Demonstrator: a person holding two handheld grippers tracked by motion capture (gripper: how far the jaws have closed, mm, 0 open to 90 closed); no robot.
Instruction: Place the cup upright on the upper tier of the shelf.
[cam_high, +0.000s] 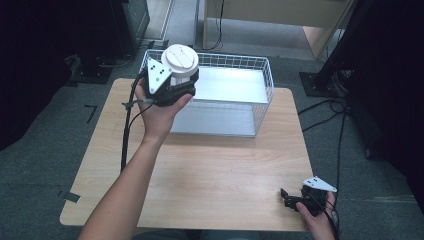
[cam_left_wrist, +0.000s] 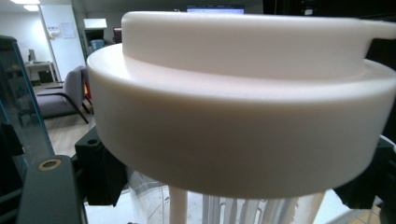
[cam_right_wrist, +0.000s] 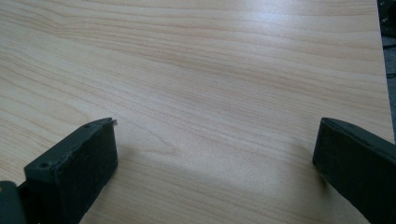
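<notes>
A clear cup with a wide white lid (cam_high: 180, 59) is held upright in my left gripper (cam_high: 183, 83), which is raised over the left end of a white wire basket (cam_high: 268, 80). In the left gripper view the lid (cam_left_wrist: 238, 116) looms close, and the black pads (cam_left_wrist: 100, 173) press the cup's clear ribbed body from both sides. My right gripper (cam_high: 289, 198) rests low over the table's near right corner. Its jaws stand wide apart in the right gripper view (cam_right_wrist: 215, 158), with bare wood between them.
The wooden table (cam_high: 215, 170) carries the basket at its far edge; the basket has a pale flat floor. Cables (cam_high: 325, 110) and dark stands lie on the grey floor to the right and behind. The left gripper's cable (cam_high: 125, 135) hangs down across the table's left side.
</notes>
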